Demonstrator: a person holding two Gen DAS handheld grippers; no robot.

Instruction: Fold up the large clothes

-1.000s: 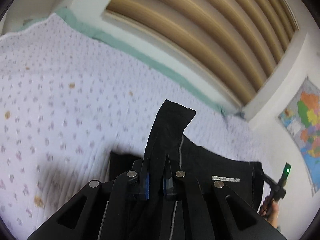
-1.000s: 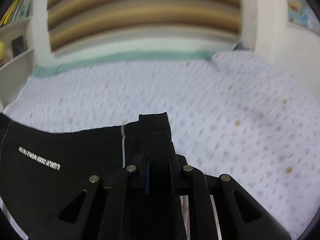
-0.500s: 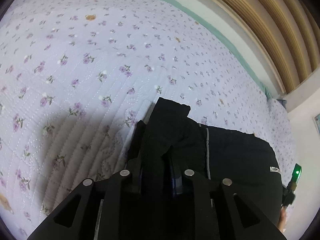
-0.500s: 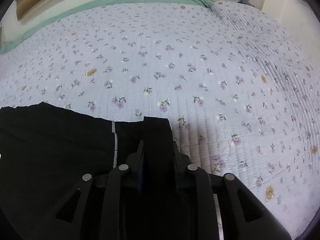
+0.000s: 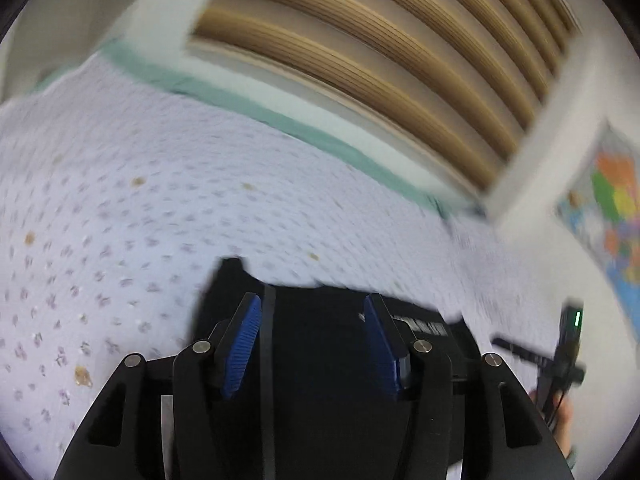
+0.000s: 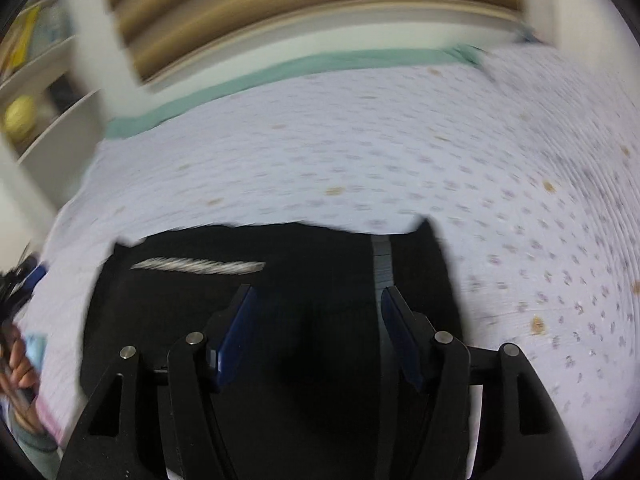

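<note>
Nearest the lens in the left wrist view, the left gripper is seen with its blue pads spread apart; its jaws have just been opening, and no cloth is pinched between them. The black garment is laid flat on the bed beneath and beyond the fingers, with a pale stripe running along it just inside the left pad. In the right wrist view the right gripper is likewise held with its jaws parted, having just been opening, and nothing is clamped. The same black garment is spread under it, marked by a white printed line that is too smeared to be read.

Beyond the garment, the bed is covered by a pale quilt dotted with small flowers and brown motifs. A teal border is seen along its far side. Behind it, a ribbed wooden panel is set in a white wall. A coloured map is hung at the right of the left view, and white shelves are found at the left of the right view.

Both pictures are blurred by motion. The garment's near part is hidden by the gripper bodies. At the frame edges only part of a hand and a dark device with a green light can be made out.
</note>
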